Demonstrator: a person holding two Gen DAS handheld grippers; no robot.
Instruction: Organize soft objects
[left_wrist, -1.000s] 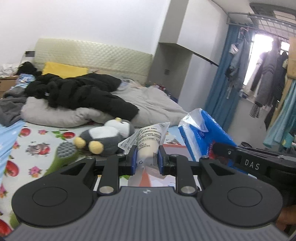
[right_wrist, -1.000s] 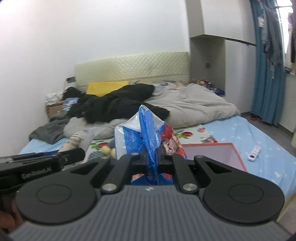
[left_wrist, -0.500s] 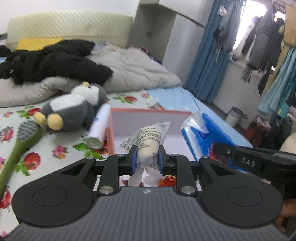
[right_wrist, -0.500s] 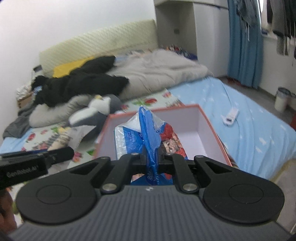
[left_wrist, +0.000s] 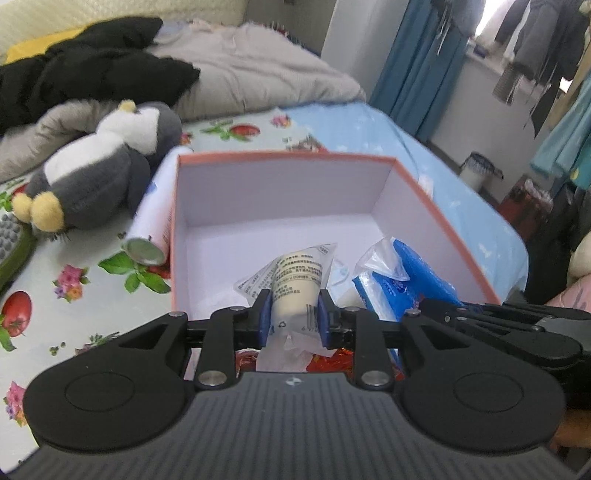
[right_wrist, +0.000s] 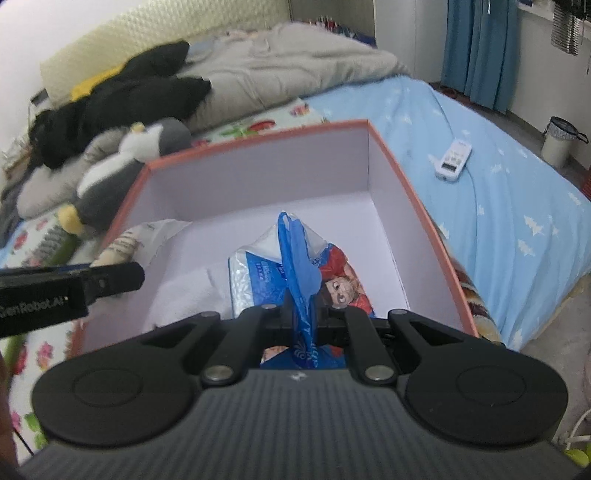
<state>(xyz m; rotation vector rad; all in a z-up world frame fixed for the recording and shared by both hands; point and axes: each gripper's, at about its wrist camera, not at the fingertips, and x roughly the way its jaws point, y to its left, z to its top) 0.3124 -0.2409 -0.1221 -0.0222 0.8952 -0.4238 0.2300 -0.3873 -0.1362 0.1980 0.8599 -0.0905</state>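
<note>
Soft daylight, fisheye edges, slight blur

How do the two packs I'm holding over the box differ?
The left tool grips a cream tube in clear printed wrap across its body; the right tool pinches only the gathered blue plastic of a tissue pack. The tube is slim and round, the tissue pack wider and blocky. Both are over the box.

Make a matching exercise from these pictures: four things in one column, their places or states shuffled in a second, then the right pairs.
1. cream tube
2. blue tissue pack
3. plush penguin
4. white remote

a. lies on the blue sheet
b. clamped in the right gripper
c. beside the box, on the fruit-print sheet
d. clamped in the left gripper

Pairs: 1-d, 2-b, 3-c, 4-a
</note>
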